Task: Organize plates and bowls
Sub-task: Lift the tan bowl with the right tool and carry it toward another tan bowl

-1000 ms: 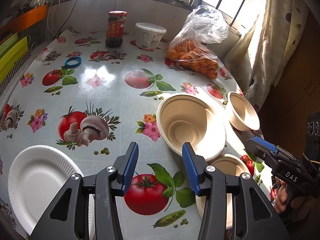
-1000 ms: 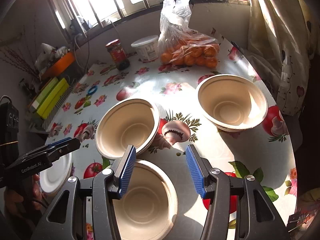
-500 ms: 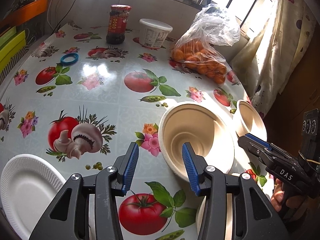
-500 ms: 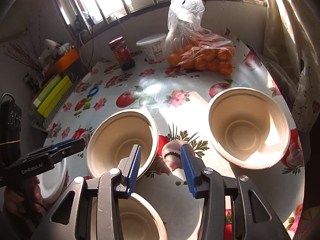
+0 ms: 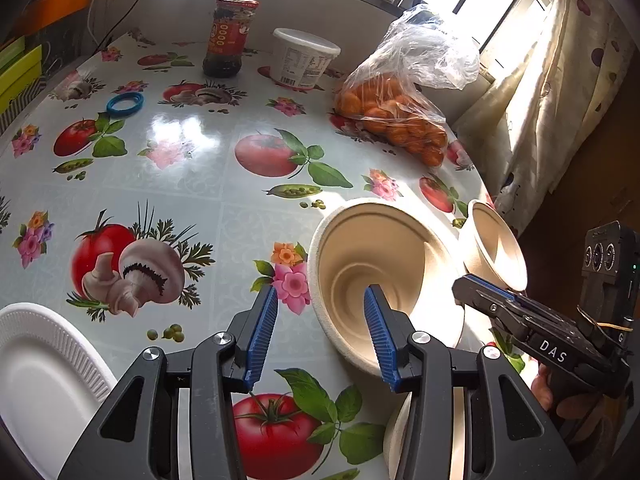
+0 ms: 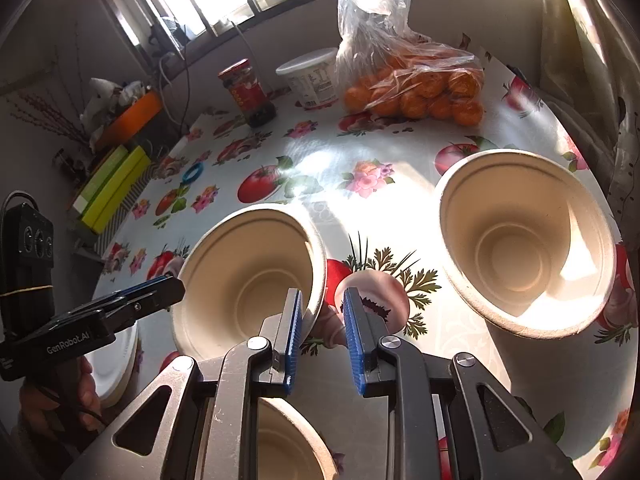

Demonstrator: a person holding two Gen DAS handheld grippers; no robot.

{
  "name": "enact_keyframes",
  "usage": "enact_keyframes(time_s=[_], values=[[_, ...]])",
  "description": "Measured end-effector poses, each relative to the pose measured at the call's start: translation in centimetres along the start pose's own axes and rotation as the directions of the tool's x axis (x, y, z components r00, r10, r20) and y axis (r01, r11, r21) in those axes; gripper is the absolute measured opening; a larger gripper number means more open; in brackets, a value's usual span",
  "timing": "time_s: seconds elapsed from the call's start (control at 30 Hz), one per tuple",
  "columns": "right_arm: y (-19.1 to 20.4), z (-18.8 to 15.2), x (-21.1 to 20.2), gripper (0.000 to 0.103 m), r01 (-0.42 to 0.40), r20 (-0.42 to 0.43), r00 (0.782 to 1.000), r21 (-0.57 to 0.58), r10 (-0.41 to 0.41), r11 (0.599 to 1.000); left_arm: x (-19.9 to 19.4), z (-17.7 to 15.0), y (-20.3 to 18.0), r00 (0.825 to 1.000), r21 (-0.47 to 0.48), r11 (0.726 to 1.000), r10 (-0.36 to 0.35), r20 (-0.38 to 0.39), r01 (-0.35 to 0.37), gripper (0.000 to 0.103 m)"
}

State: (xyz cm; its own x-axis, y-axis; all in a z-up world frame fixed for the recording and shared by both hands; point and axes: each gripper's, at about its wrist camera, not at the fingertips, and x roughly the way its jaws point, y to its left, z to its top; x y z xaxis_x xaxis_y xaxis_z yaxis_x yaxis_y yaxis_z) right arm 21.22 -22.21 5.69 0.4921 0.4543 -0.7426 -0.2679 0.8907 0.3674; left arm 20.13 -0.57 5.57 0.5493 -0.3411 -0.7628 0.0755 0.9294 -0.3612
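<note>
On the table (image 6: 328, 160), the middle bowl (image 6: 248, 280) is seen at 9 o'clock of the far bowl (image 6: 524, 240); light, crushable pulp is judged, best pinched at the rim, now straddled by the half-closed, empty right gripper (image 6: 320, 336); the left gripper (image 5: 316, 336) is held open

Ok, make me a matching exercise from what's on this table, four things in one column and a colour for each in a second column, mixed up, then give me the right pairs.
Things:
1. ring
2. plate
3. jar lid
4. fruit in the plastic bag

Colours:
A. white
B. orange
C. blue
D. red

Pairs: 1-C, 2-A, 3-D, 4-B
</note>
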Motion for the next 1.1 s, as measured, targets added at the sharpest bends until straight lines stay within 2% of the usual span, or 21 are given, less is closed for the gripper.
enact_keyframes(time_s=[0.6,1.1], values=[[0.7,0.0,0.6,0.021,-0.024,-0.006,1.0,0.009,0.024,1.0,0.4,0.0,-1.3,0.999,0.038,0.999,-0.032,-0.012,0.032,0.046],[0.6,0.1,0.2,0.021,-0.024,0.015,1.0,0.01,0.024,1.0,-0.2,0.2,-1.8,1.0,0.051,0.998,-0.031,0.004,0.03,0.046]])
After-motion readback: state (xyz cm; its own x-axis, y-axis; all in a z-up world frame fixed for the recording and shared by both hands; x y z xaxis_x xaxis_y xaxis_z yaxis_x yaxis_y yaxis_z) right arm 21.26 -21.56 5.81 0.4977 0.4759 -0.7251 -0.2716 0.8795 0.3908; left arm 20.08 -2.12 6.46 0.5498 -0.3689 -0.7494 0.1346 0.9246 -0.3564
